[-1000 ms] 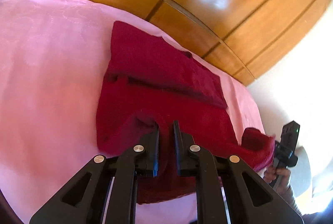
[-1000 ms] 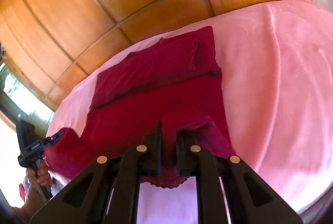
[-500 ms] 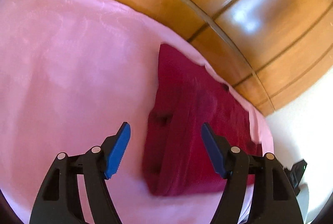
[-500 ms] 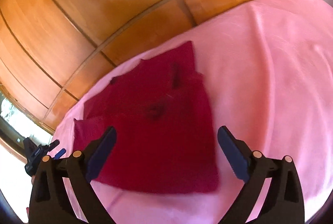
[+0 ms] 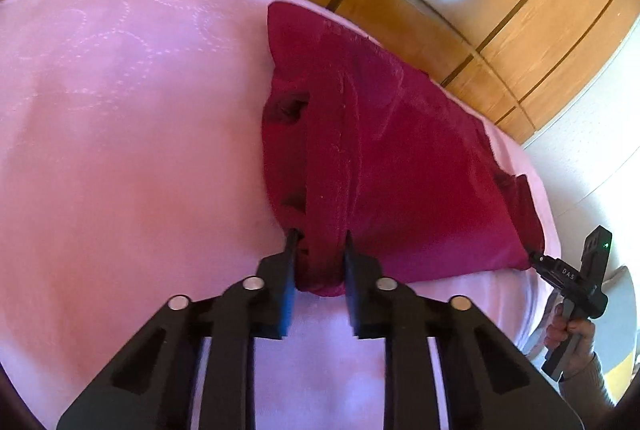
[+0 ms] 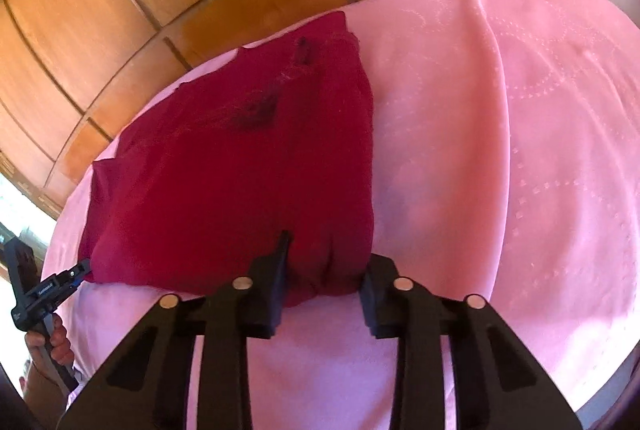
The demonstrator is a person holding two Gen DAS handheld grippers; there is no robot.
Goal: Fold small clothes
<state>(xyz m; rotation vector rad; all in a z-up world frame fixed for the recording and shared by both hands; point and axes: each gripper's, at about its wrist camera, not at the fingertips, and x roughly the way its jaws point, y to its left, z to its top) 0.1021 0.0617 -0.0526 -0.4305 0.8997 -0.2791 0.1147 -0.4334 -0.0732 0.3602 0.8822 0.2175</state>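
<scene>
Fabric bunches between the jaws of the left tool (image 5: 319, 244), which are closing on the near left corner of the dark red garment (image 5: 384, 158); the blue-faced pads already press a fold of the hem from both sides. The right tool (image 6: 326, 250) is closing as well, its jaws set a little wider around the near right corner of the same garment (image 6: 240, 190), with a thick roll of cloth filling the gap and touching both inner faces. In the left wrist view the right tool (image 5: 534, 257) shows small at the far corner of the cloth, its tip touching the red edge, with the person's right hand (image 5: 570, 334) wrapped round the handle. In the right wrist view the left tool (image 6: 82, 266) appears likewise at the opposite corner, gripped by the left hand (image 6: 52, 344).

The garment lies folded and mostly flat on a pink quilted bedspread (image 5: 132, 150), near the far edge of the bed, with a few dark creases across its upper layer. Behind the bed stands a glossy wooden panelled wall (image 6: 120, 10) with a bright light reflection.
</scene>
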